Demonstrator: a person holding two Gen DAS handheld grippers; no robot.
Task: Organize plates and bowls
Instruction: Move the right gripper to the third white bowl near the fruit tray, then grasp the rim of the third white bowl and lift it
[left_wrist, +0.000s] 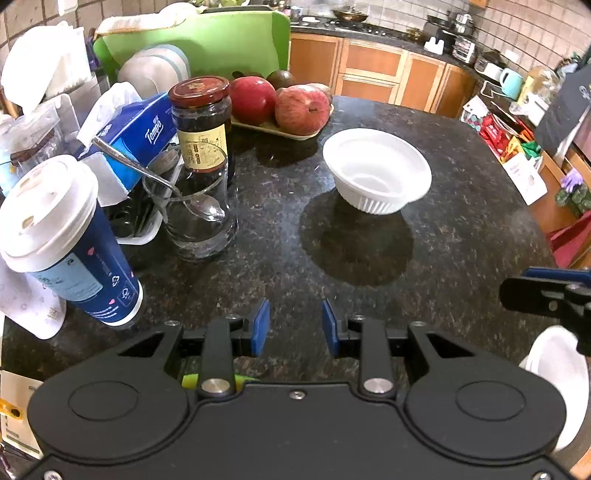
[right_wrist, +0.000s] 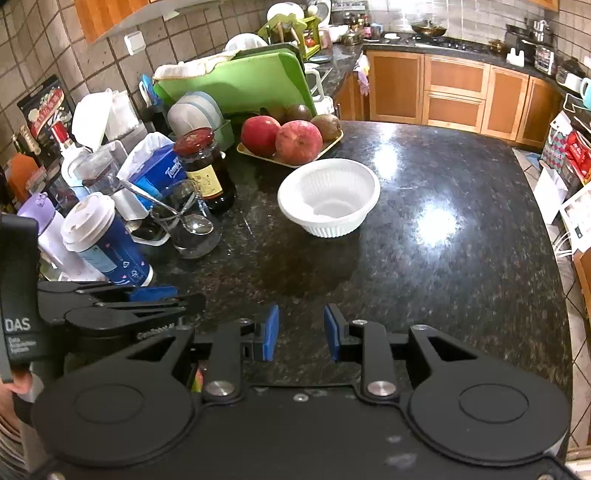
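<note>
A white ribbed bowl (left_wrist: 376, 173) (right_wrist: 328, 195) stands upright and empty on the dark granite counter (left_wrist: 461, 229) (right_wrist: 443, 266), well ahead of both grippers. My left gripper (left_wrist: 295, 326) hovers over bare counter, open, with nothing between its blue pads. My right gripper (right_wrist: 300, 332) is also open and holds nothing. In the left wrist view the right gripper (left_wrist: 517, 284) comes in from the right edge, above a second white dish (left_wrist: 561, 384) that is partly hidden. In the right wrist view the left gripper (right_wrist: 184, 297) lies at the lower left.
Crowding the left side are a lidded paper cup (left_wrist: 62, 236) (right_wrist: 103, 240), a glass with a spoon (left_wrist: 192, 206) (right_wrist: 184, 225), a dark jar (left_wrist: 201, 122) (right_wrist: 205, 166) and a tissue box (left_wrist: 140, 129). A tray of fruit (left_wrist: 284, 107) (right_wrist: 291, 142) sits behind the bowl.
</note>
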